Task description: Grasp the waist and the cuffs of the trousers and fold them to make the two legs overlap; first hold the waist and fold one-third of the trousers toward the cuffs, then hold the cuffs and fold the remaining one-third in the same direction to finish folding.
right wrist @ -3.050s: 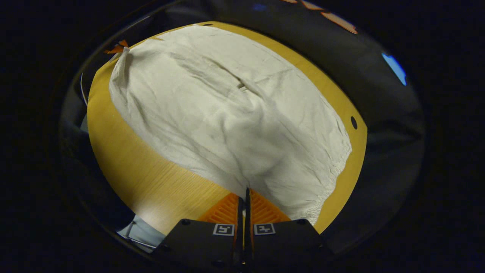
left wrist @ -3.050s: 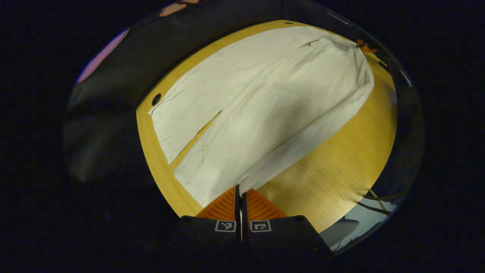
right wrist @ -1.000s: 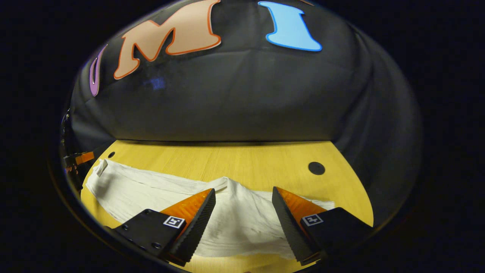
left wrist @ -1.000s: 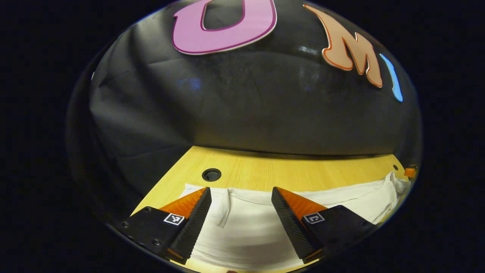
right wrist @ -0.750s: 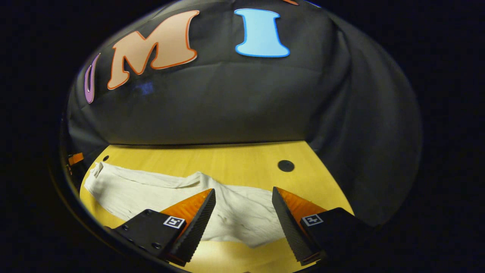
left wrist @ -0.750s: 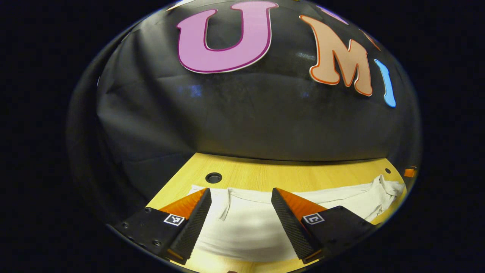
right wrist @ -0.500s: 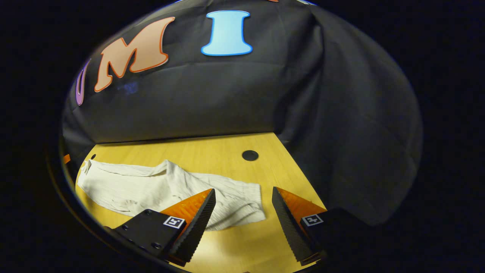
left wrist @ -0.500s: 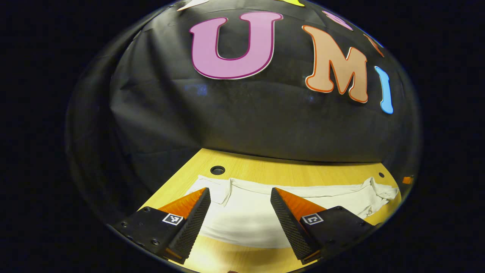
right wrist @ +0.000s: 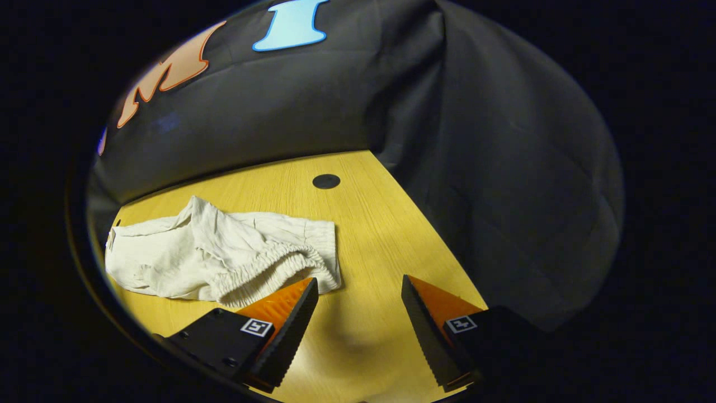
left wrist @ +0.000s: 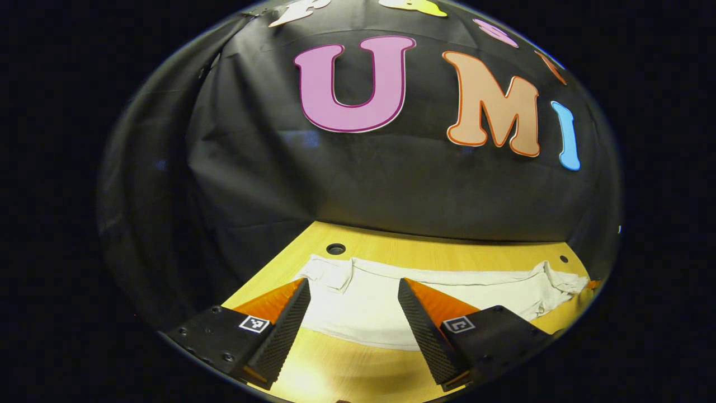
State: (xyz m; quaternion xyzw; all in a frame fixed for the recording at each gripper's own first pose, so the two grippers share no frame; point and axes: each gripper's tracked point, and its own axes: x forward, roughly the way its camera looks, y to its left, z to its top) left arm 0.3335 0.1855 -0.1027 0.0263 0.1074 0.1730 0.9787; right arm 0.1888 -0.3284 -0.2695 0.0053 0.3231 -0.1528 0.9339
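the wooden surface [left wrist: 391, 252] carries everything, with a dark round hole [right wrist: 326, 181] near its far edge. on it lie the pale trousers [left wrist: 447, 282], stretched out as one long narrow strip along the far side; in the right gripper view the trousers [right wrist: 224, 254] show a gathered elastic waist [right wrist: 268, 268] at the near end, bunched and a little rumpled rather than flat.

judging from that narrow strip, the first fold looks done: the two legs seem to lie one over the other. the two thirds-folds are not yet begun, so most of the task is left: take the waist and carry it a third of the way toward the cuffs, then bring the cuffs over.

the left gripper [left wrist: 352, 313] hangs above the near edge of the cloth, jaws wide apart, holding nothing. the right gripper [right wrist: 358, 313] sits just beside the waist end over bare wood, jaws equally wide apart and empty.
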